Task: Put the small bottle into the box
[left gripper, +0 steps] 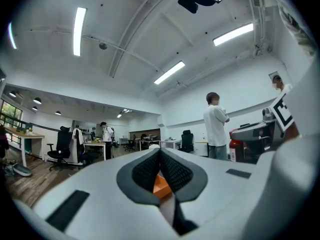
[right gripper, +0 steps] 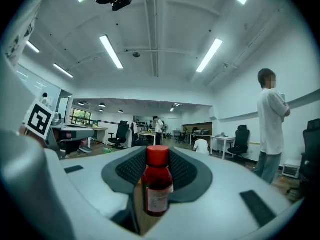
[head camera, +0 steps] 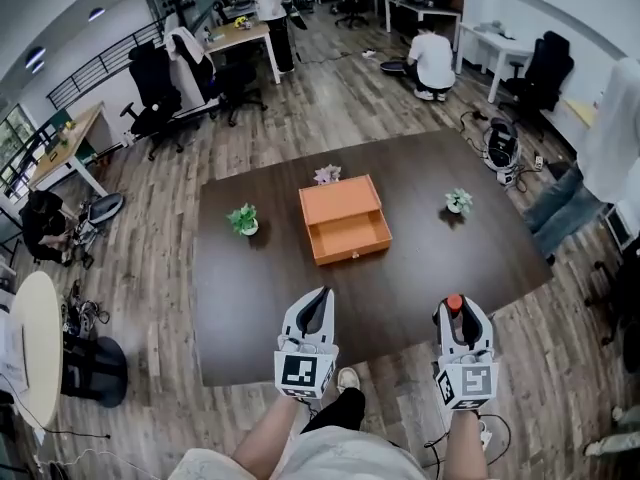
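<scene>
— Dark table in an open office with a wooden floor. Your small bottle [right gripper: 158, 181] is not on it. It stands upright between the jaws of your right gripper [head camera: 460, 318], over the near edge of the table [head camera: 420, 268].

— Yes, the jaws stand apart only by the bottle's width and their pads press on its sides, so you have it held. Your left gripper [head camera: 316, 303] has its jaws closed together with nothing between them. It hangs over the same near edge, further to the left.

— So the pick-up is done. You have not yet carried the bottle to the box [head camera: 338, 200] and put it in. The orange box sits about in the middle of the table, well apart from both grippers.

— Its drawer [head camera: 352, 253] is pulled out toward you and looks empty, so I judge it is ready for the bottle.

— Around the box you have a leafy plant [head camera: 244, 218] toward the left edge, a pinkish plant [head camera: 327, 174] just behind the box's far side, and a pale green plant [head camera: 458, 201] toward the right edge.

— About writing: the bottle is dark red with a red cap and a pale label, but the small print is too blurred to read. I see no brand. The cubes on your grippers carry only black-and-white square markers, no words.
</scene>
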The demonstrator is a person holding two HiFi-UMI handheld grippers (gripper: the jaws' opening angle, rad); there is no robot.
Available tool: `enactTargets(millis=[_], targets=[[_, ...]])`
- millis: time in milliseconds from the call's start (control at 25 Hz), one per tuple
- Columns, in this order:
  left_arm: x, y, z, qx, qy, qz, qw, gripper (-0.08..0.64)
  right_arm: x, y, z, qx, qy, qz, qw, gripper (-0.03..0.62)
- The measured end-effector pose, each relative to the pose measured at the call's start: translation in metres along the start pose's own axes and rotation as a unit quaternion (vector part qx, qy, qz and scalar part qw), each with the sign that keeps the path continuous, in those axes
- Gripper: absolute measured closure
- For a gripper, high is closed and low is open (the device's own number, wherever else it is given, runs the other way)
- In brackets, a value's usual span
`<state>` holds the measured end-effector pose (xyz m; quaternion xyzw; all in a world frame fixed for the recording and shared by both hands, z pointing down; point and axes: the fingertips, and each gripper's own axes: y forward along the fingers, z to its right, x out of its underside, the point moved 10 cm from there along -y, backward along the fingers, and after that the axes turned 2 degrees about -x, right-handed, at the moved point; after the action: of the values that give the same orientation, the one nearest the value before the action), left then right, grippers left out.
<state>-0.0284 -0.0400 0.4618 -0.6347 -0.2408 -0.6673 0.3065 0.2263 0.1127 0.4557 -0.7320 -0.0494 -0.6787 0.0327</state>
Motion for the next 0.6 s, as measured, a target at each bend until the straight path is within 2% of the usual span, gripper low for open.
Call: enactTargets(millis=[320, 600], targets=[[0.007, 0.061, -0.08, -0.066, 0.01, 0.0, 0.9977, 0.558, -0.017, 0.138, -0.006, -0.061, -0.014, 0.004, 0.998, 0.454], [0.003, 0.086, -0.135, -0.122, 0.009, 0.006, 0.9925, 0.558, -0.033, 0.225, -0.023, -0.115, -0.026, 0.013, 0.993, 0.454]])
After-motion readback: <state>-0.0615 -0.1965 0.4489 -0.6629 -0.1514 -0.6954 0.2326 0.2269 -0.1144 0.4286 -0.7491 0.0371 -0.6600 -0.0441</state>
